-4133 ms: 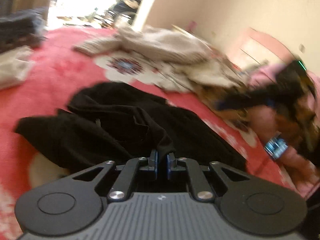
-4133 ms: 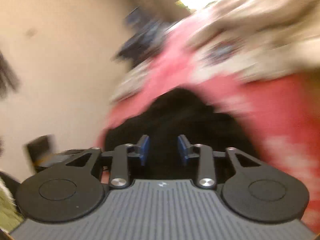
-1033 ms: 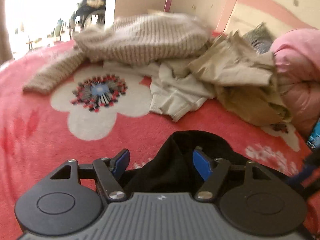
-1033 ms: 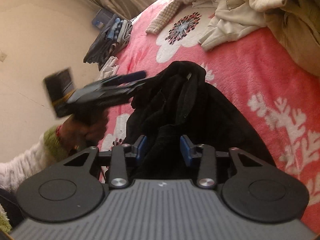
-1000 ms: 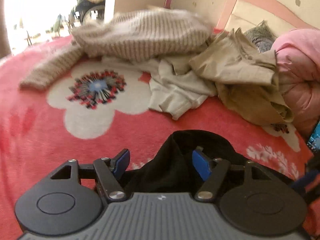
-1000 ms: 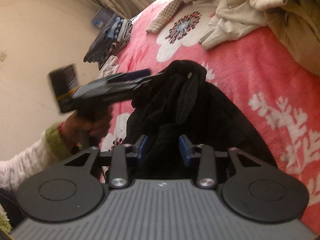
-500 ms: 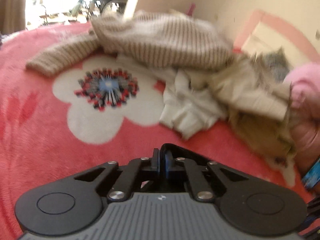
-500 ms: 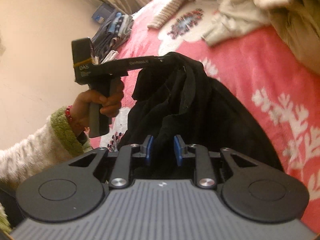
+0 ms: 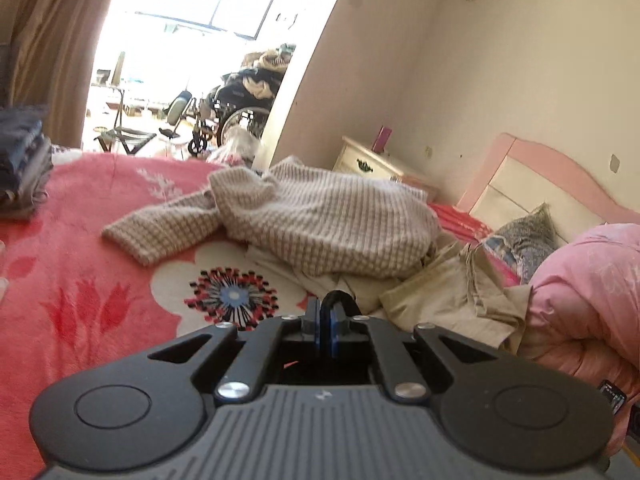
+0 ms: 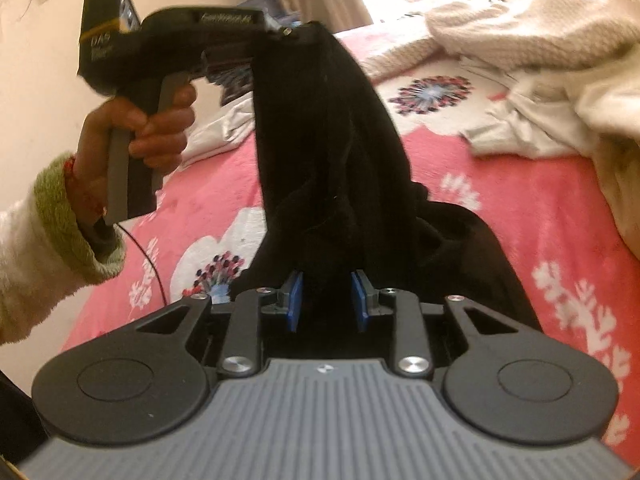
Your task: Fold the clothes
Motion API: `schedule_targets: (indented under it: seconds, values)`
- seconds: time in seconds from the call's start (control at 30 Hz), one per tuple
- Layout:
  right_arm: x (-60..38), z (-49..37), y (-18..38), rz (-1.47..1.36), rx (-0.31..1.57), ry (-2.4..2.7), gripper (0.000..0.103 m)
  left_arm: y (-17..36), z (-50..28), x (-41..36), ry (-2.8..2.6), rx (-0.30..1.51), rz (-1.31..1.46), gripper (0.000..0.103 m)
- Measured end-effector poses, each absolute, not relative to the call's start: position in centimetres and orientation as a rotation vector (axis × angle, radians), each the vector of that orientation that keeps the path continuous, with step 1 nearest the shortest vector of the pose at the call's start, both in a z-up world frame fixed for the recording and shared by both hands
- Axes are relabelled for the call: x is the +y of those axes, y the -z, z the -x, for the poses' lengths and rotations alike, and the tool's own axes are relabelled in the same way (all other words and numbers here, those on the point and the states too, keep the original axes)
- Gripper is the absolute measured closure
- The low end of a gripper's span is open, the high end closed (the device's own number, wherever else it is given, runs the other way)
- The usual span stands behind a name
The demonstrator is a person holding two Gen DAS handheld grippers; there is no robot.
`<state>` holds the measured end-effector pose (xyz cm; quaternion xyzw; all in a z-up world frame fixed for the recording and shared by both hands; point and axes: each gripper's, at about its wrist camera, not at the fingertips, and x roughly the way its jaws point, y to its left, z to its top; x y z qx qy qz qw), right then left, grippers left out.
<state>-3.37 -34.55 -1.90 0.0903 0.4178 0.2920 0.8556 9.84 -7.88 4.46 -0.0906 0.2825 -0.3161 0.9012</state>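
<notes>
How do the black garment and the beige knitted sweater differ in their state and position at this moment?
The black garment is lifted off the bed, hanging between the left gripper and the right gripper; the beige knitted sweater lies untouched on the red blanket. The black garment looks smooth and dark; the sweater is pale with a ribbed knit. The garment is stretched lengthwise; the sweater is crumpled, one sleeve spread out. Neither is folded yet.

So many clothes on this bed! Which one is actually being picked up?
The black garment. It alone hangs off the blanket, clamped by the left gripper at the top and the right gripper lower down; the others lie untouched.
</notes>
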Motion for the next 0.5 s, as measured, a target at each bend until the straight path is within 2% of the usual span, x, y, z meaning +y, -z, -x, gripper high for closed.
schedule_targets:
  seconds: [0.1,0.27,0.3,0.33,0.37,0.5]
  values:
    - [-33.8,3.9,1.3,-0.177,0.867,-0.637,0.073,-5.2,-9.3,-7.5,0.649,0.566,0.201,0.098]
    - [-32.8,4.3,2.1,-0.132,0.870,-0.608,0.073,-6.6,-8.1,-6.5,0.641,0.517,0.230,0.098]
    - [-32.6,4.4,2.5,-0.124,0.871,-0.593,0.077,-6.9,-7.9,-6.3,0.639,0.507,0.234,0.098]
    - [-32.6,4.4,2.6,-0.122,0.865,-0.577,0.088,-7.2,-7.7,-6.1,0.631,0.498,0.235,0.098]
    - [-32.8,4.5,2.3,-0.126,0.848,-0.563,0.095,-7.4,-7.5,-5.7,0.617,0.489,0.236,0.098]
    - [-34.1,5.0,-0.2,-0.118,0.720,-0.494,0.098,-8.9,-6.9,-3.8,0.543,0.448,0.253,0.098]
